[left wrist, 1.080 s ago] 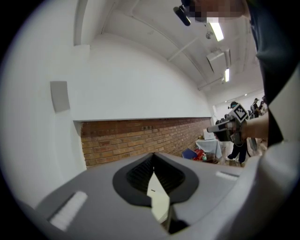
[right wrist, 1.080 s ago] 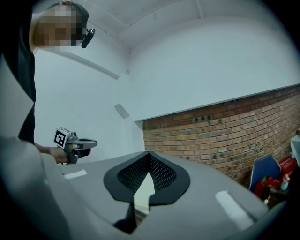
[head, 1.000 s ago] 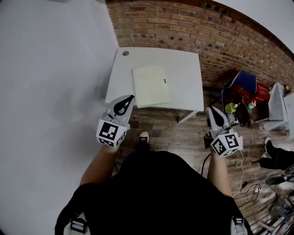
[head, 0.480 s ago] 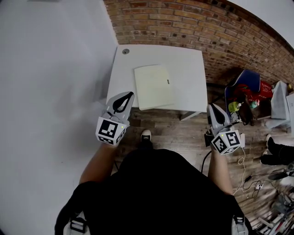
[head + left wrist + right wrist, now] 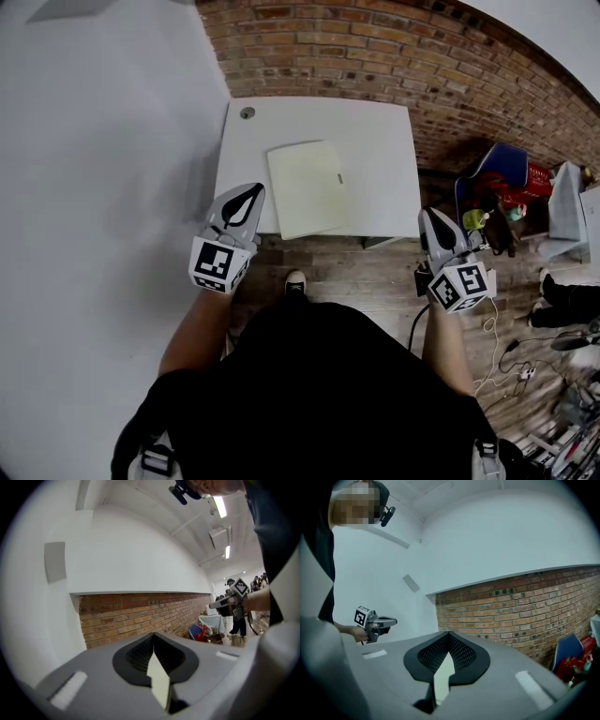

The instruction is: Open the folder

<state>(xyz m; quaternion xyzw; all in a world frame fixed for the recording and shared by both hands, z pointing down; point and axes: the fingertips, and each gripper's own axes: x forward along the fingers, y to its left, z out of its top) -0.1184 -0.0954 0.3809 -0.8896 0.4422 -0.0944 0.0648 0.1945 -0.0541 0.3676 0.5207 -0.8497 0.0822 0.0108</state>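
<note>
Folder (image 5: 305, 189): pale yellow, closed, flat on white table (image 5: 375, 131), towards its near edge, left of centre.
Left gripper (image 5: 253, 189): jaws pressed together, nothing between; seen over the table's near left corner, apart from the folder.
Right gripper (image 5: 427, 216): jaws likewise together, empty; just beside the table's near right corner, above wooden floor (image 5: 366, 272).
Brick wall (image 5: 375, 56): behind table.
</note>
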